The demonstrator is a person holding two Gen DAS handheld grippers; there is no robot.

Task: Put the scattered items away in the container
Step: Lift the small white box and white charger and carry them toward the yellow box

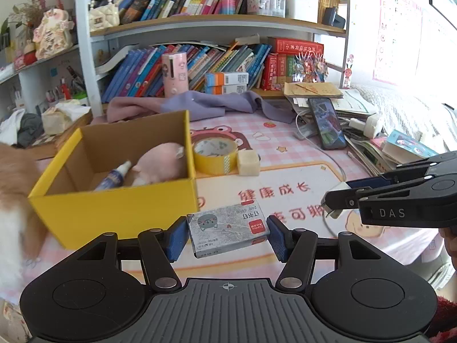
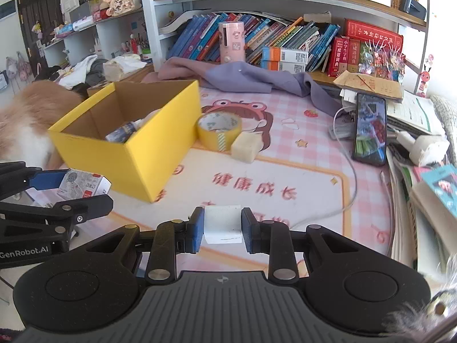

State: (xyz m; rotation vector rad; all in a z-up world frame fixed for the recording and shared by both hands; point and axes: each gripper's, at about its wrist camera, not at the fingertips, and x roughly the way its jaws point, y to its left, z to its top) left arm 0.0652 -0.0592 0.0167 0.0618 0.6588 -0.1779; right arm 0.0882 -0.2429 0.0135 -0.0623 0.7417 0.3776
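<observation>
Surface: pink checked desk mat (image 2: 314,131), bookshelf (image 1: 217,23) at 12 o'clock | writing: "DAS", "GenRobot.AI" | left gripper (image 1: 227,235) clamps staple box (image 1: 228,227) | right gripper (image 2: 222,230) clamps white block (image 2: 222,224)

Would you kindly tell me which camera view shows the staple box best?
The left wrist view: the staple box sits centred between that claw's pads, its printed top fully visible. The right wrist view shows it only at the left edge, partly hidden by the left claw.

Both wrist cams close, angled down over desk; share yellow box (image 1: 120,200), tape roll (image 2: 219,135).
</observation>
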